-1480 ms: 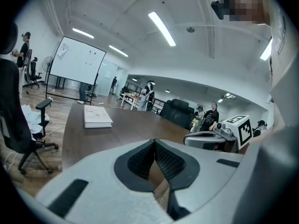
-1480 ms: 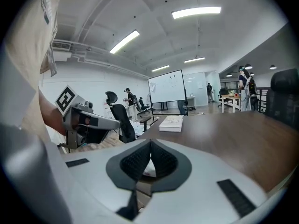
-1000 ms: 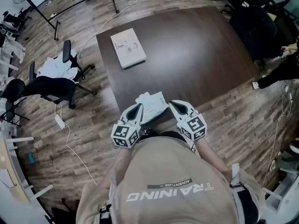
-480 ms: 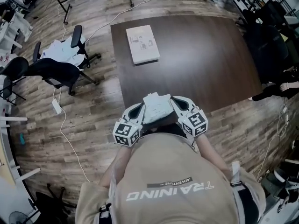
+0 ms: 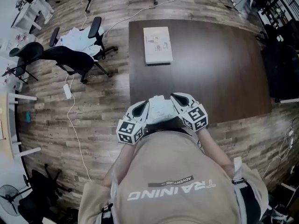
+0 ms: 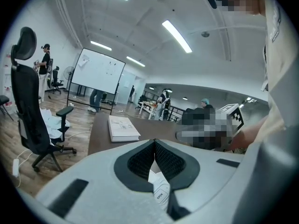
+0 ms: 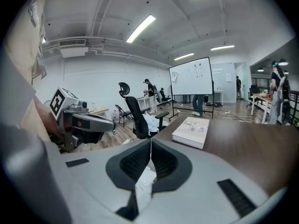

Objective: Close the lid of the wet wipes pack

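The white wet wipes pack (image 5: 160,109) hangs over the near edge of the dark table (image 5: 219,64), held from both sides. My left gripper (image 5: 143,112) is shut on its left end and my right gripper (image 5: 177,104) on its right end. In the left gripper view the left gripper (image 6: 154,144) has its jaws pressed together on the wet wipes pack (image 6: 159,190), where a small tab printed OPEN shows. In the right gripper view the right gripper (image 7: 150,143) pinches the pack's white wrapper (image 7: 141,180). Whether the lid is up or down stays hidden.
A white book (image 5: 157,45) lies at the table's far left. Office chairs (image 5: 70,59) draped with clothes stand on the wood floor to the left, with cables beside them. A whiteboard (image 6: 96,72) and people stand far off.
Both grippers keep hold of the pack and have drawn slightly closer together near my body. The head view has swung, so the table and book sit further right.
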Motion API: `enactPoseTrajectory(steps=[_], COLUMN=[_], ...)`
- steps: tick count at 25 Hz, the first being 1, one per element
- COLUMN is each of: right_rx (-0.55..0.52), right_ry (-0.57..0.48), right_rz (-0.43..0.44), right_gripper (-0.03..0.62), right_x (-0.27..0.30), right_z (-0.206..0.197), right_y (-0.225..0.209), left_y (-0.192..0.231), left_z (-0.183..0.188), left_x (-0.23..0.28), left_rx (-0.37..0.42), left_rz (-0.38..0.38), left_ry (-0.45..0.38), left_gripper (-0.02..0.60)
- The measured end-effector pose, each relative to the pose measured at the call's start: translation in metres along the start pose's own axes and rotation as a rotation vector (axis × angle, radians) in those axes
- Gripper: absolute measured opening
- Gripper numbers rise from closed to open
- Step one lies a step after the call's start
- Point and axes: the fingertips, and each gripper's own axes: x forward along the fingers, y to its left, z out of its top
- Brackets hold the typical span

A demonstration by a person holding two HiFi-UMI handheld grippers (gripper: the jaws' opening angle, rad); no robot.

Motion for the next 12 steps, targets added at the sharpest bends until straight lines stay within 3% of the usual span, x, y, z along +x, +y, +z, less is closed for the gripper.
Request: enactPoseTrajectory(steps=[6, 12], right_rx=[0.010, 0.001], right_ry=[0.082, 0.136], right_rz=[0.066, 0.196], right_gripper=[0.015, 0.015], right_x=[0.019, 0.039], right_z=[-0.026, -0.047], right_y=[-0.015, -0.014], left_y=[0.004, 0.002], left_z=[0.002, 0.004], left_x=[0.011, 0.020], left_rx=[-0.001, 0.004], left_rz=[0.080, 0.140], left_ry=[0.018, 0.025], left_gripper=[0.009, 0.009])
